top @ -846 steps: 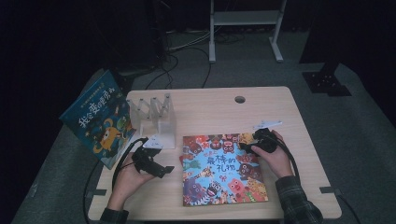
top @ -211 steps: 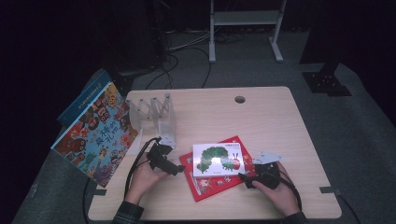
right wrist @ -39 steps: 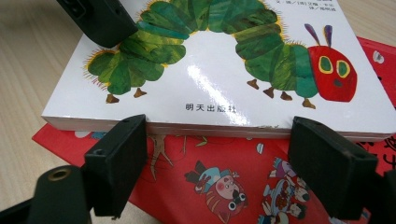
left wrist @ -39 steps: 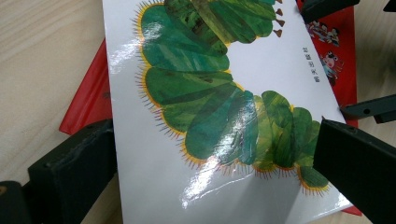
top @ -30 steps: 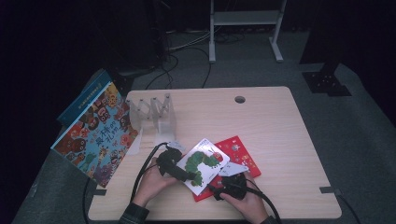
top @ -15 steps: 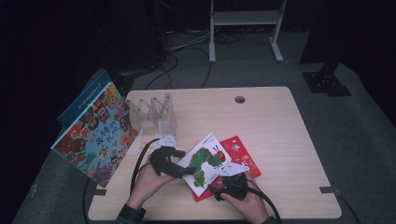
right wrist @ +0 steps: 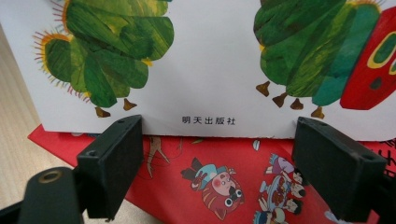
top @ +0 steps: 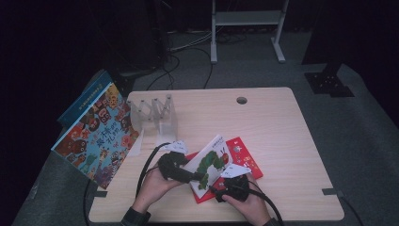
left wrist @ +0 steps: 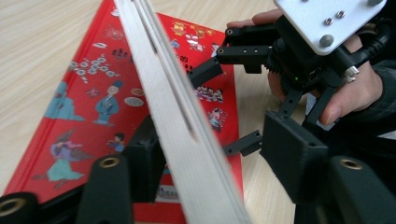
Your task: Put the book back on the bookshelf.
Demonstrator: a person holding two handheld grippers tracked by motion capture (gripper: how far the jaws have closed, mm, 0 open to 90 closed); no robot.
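Two claws: my left claw point(top: 188, 176) pinches the caterpillar book's point(top: 209, 165) tilted edge, my right claw point(right wrist: 219, 163) gapes wide just below it.

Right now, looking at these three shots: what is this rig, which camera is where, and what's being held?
No robot here: a person holds a two-jaw gripper in each hand. The high view looks down on the table; the other two cameras ride on the grippers, looking along their black jaws. The left gripper is clamped on the edge of the white caterpillar book, tilting it up off the red book beneath. The right gripper is open, its jaws just short of that book's lower edge. A clear rack stands behind, with more picture books leaning at the table's left.
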